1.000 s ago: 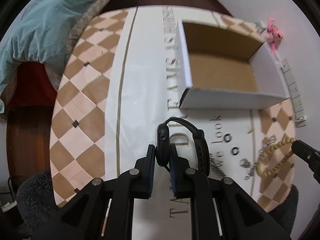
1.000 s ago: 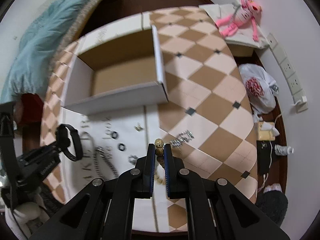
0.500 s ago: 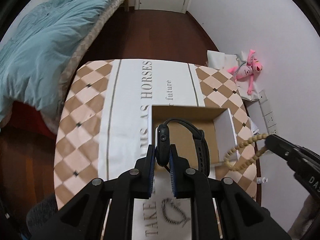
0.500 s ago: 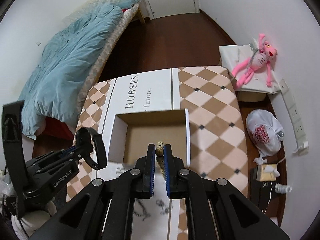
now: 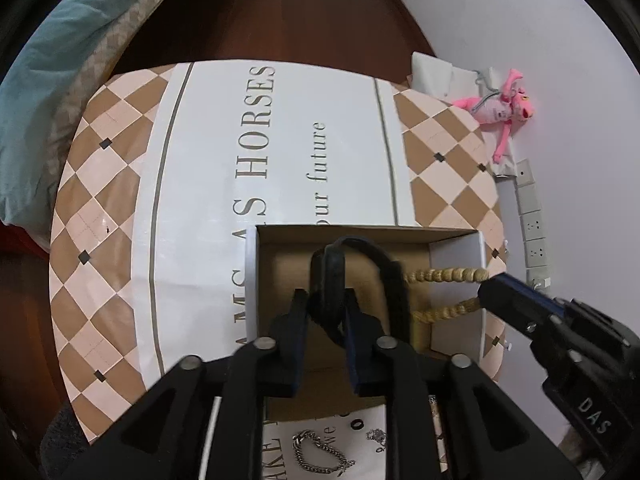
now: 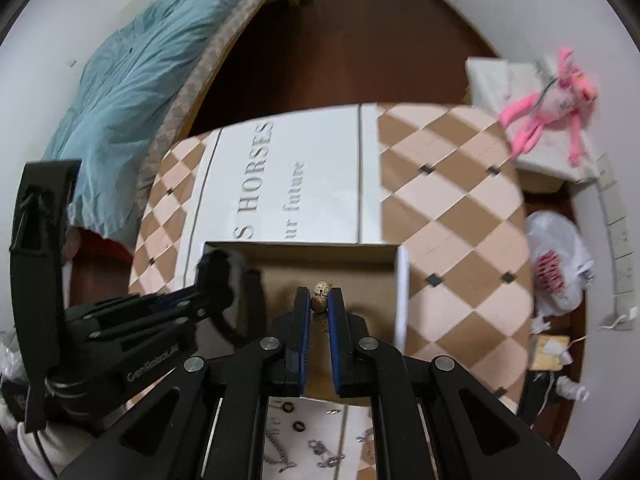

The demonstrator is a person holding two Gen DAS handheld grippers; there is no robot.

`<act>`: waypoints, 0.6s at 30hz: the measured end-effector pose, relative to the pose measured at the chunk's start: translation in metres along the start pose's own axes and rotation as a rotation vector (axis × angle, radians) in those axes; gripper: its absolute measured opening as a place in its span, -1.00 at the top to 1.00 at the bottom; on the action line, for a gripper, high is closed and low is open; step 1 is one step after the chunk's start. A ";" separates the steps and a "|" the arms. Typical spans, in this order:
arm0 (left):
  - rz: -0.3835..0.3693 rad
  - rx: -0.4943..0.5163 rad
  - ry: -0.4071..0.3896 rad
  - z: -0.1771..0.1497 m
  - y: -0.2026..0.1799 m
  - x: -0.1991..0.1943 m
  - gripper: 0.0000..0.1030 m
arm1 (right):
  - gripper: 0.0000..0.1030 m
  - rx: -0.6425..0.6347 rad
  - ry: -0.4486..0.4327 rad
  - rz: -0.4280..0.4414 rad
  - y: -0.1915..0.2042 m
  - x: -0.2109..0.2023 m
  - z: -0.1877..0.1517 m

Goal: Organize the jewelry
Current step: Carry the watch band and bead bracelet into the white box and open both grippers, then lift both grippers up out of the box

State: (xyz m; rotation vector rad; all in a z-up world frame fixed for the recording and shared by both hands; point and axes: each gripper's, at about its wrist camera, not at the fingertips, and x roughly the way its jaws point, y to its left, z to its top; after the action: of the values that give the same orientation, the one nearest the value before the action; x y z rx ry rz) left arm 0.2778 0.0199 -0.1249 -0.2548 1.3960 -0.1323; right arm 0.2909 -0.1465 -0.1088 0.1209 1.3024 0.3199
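My left gripper (image 5: 326, 300) is shut on a black watch (image 5: 360, 264) and holds it over the open cardboard box (image 5: 456, 256). My right gripper (image 6: 320, 300) is shut on a wooden bead bracelet (image 6: 321, 296), also above the box (image 6: 401, 280). In the left wrist view the bracelet (image 5: 444, 276) hangs from the right gripper (image 5: 496, 292) over the box's right side. In the right wrist view the left gripper (image 6: 208, 276) and blurred watch (image 6: 244, 300) are over the box's left side.
A silver chain bracelet (image 5: 316, 456), small rings (image 5: 357, 424) and other small pieces (image 6: 324, 456) lie on the white printed cloth (image 5: 280, 160) in front of the box. A pink plush toy (image 6: 548, 108) and a white bag (image 6: 556, 264) are off the table to the right; a bed (image 6: 132, 80) is to the left.
Both grippers have carried the watch and the bead bracelet up from the cloth to above the box, and have since come lower and closer over its opening.
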 end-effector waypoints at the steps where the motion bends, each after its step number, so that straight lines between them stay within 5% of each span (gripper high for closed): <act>1: 0.008 -0.003 -0.001 0.002 0.000 -0.001 0.40 | 0.80 0.004 0.018 -0.009 -0.003 0.005 0.001; 2: 0.013 -0.007 -0.007 0.003 0.001 -0.002 0.14 | 0.76 0.012 0.028 -0.025 -0.005 0.008 0.001; 4: 0.028 -0.011 -0.029 0.001 0.002 -0.009 -0.24 | 0.19 0.025 0.029 -0.039 -0.011 0.009 -0.001; 6: 0.059 -0.008 -0.055 0.001 0.003 -0.016 -0.43 | -0.04 0.028 0.014 -0.050 -0.015 0.005 -0.005; 8: 0.104 -0.004 -0.079 -0.002 0.005 -0.022 -0.60 | -0.05 0.029 -0.007 -0.081 -0.018 0.000 -0.009; 11: 0.175 0.009 -0.127 -0.010 0.007 -0.030 -0.66 | -0.38 0.024 -0.040 -0.159 -0.019 -0.006 -0.020; 13: 0.225 0.014 -0.159 -0.019 0.008 -0.031 -0.74 | -0.81 0.015 -0.049 -0.203 -0.018 -0.005 -0.028; 14: 0.241 0.014 -0.174 -0.023 0.010 -0.032 -0.87 | -0.82 0.010 -0.046 -0.230 -0.017 -0.002 -0.033; 18: 0.282 0.009 -0.202 -0.043 0.017 -0.026 -0.89 | -0.85 -0.002 -0.039 -0.277 -0.017 0.008 -0.050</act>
State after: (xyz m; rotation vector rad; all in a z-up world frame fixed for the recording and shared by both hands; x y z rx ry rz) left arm 0.2303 0.0379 -0.1107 -0.0592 1.2158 0.1179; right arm 0.2477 -0.1648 -0.1343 -0.0546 1.2614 0.0817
